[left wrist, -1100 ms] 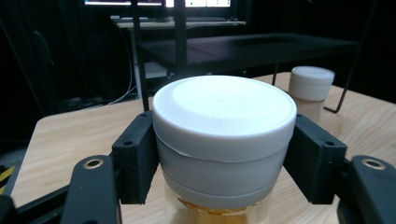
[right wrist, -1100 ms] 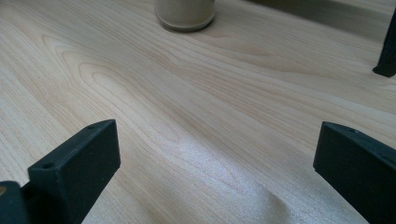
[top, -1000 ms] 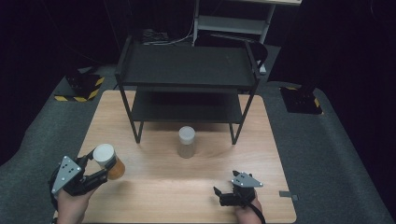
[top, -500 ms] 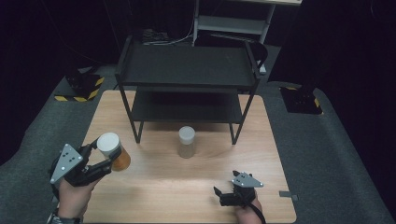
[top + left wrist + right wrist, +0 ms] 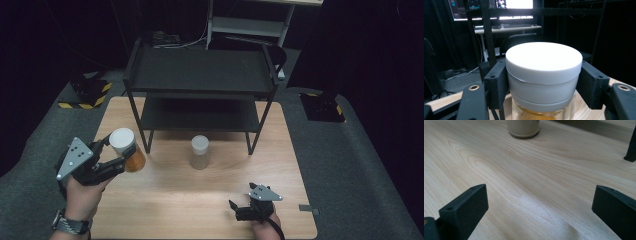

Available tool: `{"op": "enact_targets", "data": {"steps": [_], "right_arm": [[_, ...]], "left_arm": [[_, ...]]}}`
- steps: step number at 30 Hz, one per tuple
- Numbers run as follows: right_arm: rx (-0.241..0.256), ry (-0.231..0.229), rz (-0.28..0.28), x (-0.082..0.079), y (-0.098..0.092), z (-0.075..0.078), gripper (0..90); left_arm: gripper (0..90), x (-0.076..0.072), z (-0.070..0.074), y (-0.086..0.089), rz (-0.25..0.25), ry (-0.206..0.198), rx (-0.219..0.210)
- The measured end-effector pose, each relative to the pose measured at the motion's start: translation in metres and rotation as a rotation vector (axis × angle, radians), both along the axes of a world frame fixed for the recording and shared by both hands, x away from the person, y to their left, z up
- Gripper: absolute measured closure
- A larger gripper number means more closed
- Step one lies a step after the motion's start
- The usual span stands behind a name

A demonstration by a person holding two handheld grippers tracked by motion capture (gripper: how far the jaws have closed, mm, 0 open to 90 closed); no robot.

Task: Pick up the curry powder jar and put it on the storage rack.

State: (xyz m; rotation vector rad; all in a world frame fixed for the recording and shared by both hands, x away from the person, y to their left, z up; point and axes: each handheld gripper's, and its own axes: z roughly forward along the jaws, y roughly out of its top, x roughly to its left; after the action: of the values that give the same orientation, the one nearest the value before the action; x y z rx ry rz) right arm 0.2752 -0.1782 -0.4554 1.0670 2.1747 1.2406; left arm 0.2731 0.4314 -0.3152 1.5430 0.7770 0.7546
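My left gripper (image 5: pixel 120 150) is shut on a jar with a white lid and amber contents (image 5: pixel 126 148), held above the table's left side, just left of the black shelf rack's front left leg. In the left gripper view both jaws press the white-lidded jar (image 5: pixel 544 72) below its lid. A second jar (image 5: pixel 200 151), white-lidded with pale beige contents, stands on the table in front of the rack; its base (image 5: pixel 523 128) appears at the top of the right gripper view. My right gripper (image 5: pixel 241 208) rests low near the table's front edge, open, with bare wood between its fingers (image 5: pixel 465 207).
A black two-tier shelf rack (image 5: pixel 200 75) stands at the back of the wooden table (image 5: pixel 200 200); one of its feet (image 5: pixel 631 150) is at the right of the right gripper view. Grey carpet surrounds the table. A metal stand and yellow-black striped blocks (image 5: pixel 85 97) sit beyond.
My left gripper has carried the amber jar up and to the right, toward the rack. The right gripper has stayed still.
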Motion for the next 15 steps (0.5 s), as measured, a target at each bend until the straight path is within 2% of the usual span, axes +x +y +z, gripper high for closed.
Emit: {"op": "enact_targets", "data": {"steps": [10,11,15], "right_arm": [[0.007,-0.003,0.002,0.000,-0.001,-0.001,0.2],[0.007,-0.003,0.002,0.000,-0.001,-0.001,0.2],[0.010,-0.001,0.001,0.000,-0.002,-0.001,0.2]], "left_arm": [[33.7,0.014,0.032,-0.007,-0.020,-0.020,0.004],[33.7,0.014,0.032,-0.007,-0.020,-0.020,0.004],[33.7,0.018,0.045,-0.008,-0.023,-0.028,-0.008]]}}
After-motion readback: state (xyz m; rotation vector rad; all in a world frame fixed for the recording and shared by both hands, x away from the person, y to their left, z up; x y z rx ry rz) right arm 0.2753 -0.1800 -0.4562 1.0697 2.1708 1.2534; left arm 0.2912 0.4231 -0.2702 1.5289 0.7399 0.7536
